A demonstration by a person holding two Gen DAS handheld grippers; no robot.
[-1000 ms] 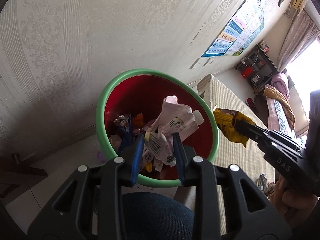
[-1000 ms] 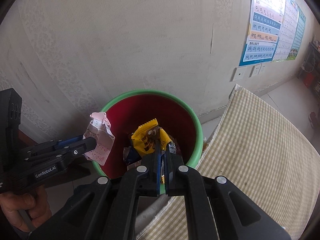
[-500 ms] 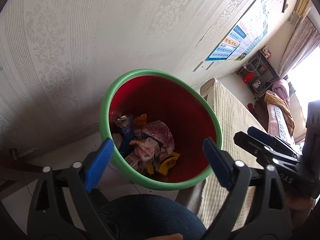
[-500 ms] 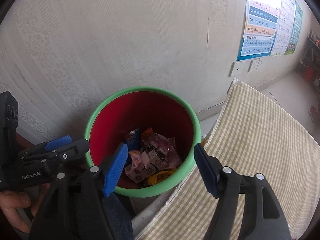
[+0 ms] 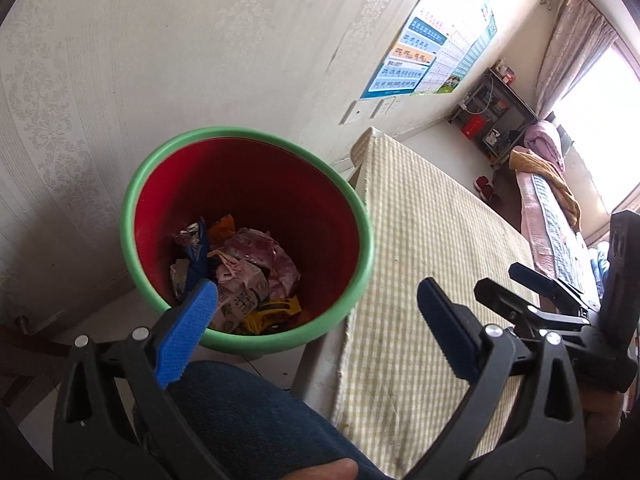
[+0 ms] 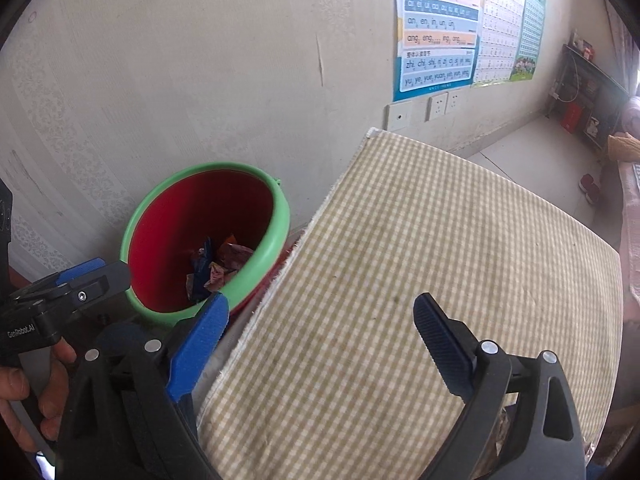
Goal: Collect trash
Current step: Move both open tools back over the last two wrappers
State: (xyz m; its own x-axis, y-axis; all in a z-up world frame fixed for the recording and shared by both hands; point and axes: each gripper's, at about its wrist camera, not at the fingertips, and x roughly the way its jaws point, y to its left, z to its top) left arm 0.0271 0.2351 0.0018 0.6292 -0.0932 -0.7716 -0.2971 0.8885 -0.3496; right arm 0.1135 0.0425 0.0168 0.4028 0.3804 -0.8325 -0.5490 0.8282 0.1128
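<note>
Bin [image 5: 138, 184], red inside, green rim, holds the wrappers [image 5: 244, 276]. Left gripper [image 5: 316, 324] jaws wide, empty; right gripper [image 6: 320, 340] just opened, empty, over checked tablecloth [image 6: 440, 240]. No trash visible there; bin lies left, nearer left gripper.

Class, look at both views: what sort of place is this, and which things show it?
Probably a lived-in home room: a bed with bedding, a phonics poster on the wallpapered wall, a table under checked cloth.
</note>
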